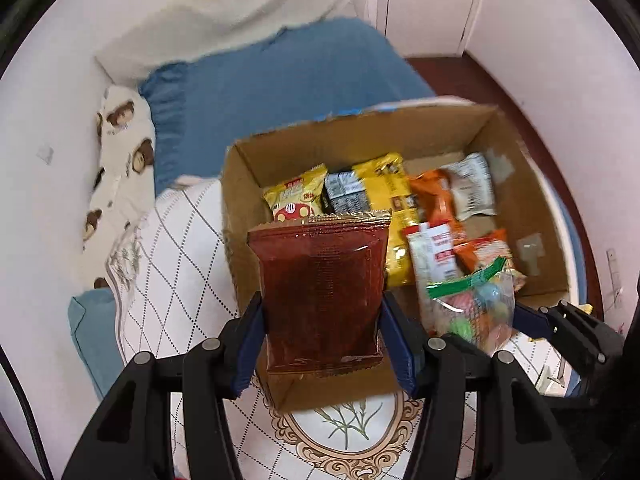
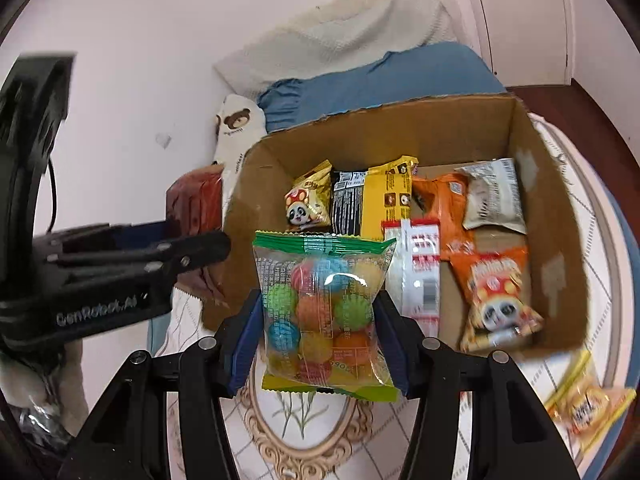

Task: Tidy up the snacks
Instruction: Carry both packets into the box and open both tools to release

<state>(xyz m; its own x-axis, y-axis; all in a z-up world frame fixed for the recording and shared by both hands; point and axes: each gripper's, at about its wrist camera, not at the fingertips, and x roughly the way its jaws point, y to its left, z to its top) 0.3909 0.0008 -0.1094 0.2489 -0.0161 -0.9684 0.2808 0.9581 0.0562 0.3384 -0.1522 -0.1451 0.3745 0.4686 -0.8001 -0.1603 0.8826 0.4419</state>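
My left gripper [image 1: 322, 320] is shut on a dark red-brown snack packet [image 1: 320, 292], held upright over the near left corner of an open cardboard box [image 1: 248, 184]. My right gripper [image 2: 320, 322] is shut on a clear bag of coloured candy balls [image 2: 324, 312] with green ends, above the box's near edge [image 2: 236, 216]. That bag [image 1: 472, 312] also shows in the left wrist view, and the red-brown packet [image 2: 196, 204] in the right wrist view. Inside the box lie several snack packets: yellow ones [image 1: 296, 196], a black one [image 2: 346, 200], orange ones [image 2: 496, 288], a white-red one [image 2: 416, 272] and a grey one [image 2: 494, 196].
The box stands on a white quilted bed cover [image 1: 176, 264] with an oval floral print [image 2: 304, 428]. Behind it lie a blue blanket [image 1: 280, 80], a bear-print pillow [image 1: 120, 152] and a cream blanket [image 1: 240, 12]. A yellow-orange packet [image 2: 588, 404] lies outside the box, right. Walls and doors surround the bed.
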